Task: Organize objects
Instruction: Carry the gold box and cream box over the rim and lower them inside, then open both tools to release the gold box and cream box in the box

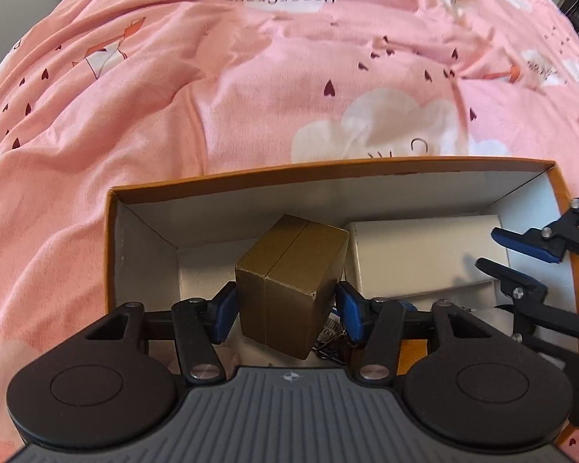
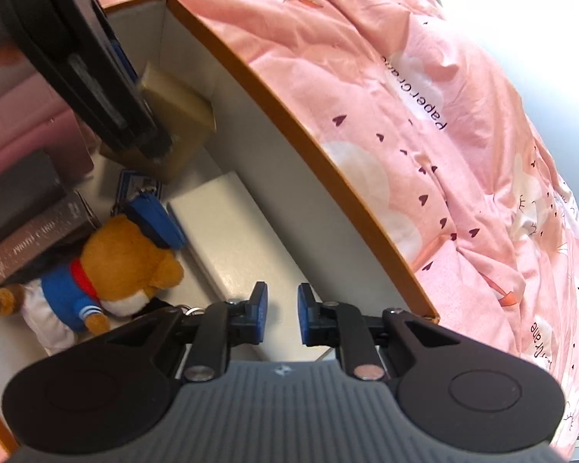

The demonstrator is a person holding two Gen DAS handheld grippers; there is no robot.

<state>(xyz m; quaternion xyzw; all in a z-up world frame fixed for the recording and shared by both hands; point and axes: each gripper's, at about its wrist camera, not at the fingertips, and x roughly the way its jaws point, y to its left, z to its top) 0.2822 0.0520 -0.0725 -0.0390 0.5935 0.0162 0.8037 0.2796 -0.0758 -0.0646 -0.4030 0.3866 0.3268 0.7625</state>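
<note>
left gripper point(image 1: 287, 306) is clamped on the small brown cardboard box point(image 1: 289, 281), pads on its two side faces, holding it tilted inside the orange-rimmed box point(image 1: 328, 171), probably to seat it in the free left corner. it's just beside the flat white box point(image 1: 424, 254). right gripper point(image 2: 281, 314) is empty, jaws slightly apart, over the white box; plush bear point(image 2: 108, 270) alongside, looks clear of both

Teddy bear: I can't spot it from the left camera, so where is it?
In the right wrist view, the teddy bear lies lower left inside the orange box, between a dark book and a white box.
</note>
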